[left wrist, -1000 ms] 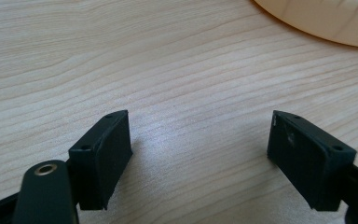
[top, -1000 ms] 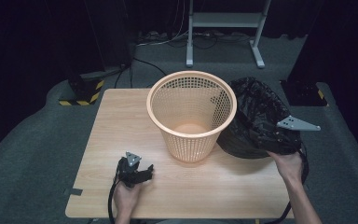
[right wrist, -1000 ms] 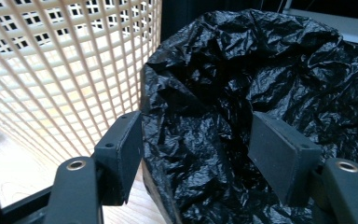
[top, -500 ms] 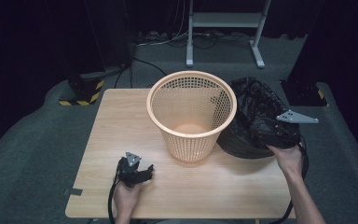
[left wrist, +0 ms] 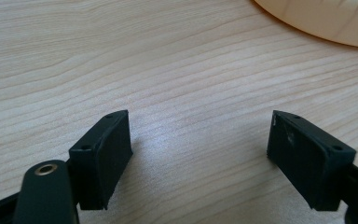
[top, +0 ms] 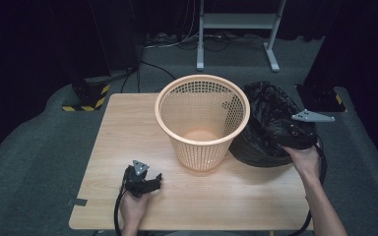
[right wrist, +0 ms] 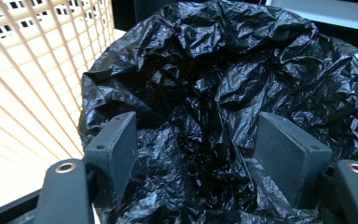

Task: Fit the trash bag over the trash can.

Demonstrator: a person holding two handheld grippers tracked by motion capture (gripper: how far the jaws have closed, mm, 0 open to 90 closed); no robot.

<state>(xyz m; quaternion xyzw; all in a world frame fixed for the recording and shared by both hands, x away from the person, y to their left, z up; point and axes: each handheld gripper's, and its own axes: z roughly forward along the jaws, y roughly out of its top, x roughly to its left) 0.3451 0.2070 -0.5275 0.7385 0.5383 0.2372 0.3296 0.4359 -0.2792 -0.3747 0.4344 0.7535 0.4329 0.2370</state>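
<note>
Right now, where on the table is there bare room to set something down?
The widest free patch of the table is its left half, bordered by the basket and the left hand-held gripper. A bare strip runs along the near edge between the hands. The right side is crowded: the black bag touches the basket.

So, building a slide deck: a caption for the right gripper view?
Open right gripper, fingers straddling a crumpled black plastic bag beside an orange mesh basket.

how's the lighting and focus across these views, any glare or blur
High view: table evenly lit, surroundings dark, soft overall. Left gripper view: wood grain sharp, near jaws slightly soft, faint shadows beneath them. Right gripper view: black bag crisp with small glints on the creases, basket mesh bright, nearly washed out.
</note>
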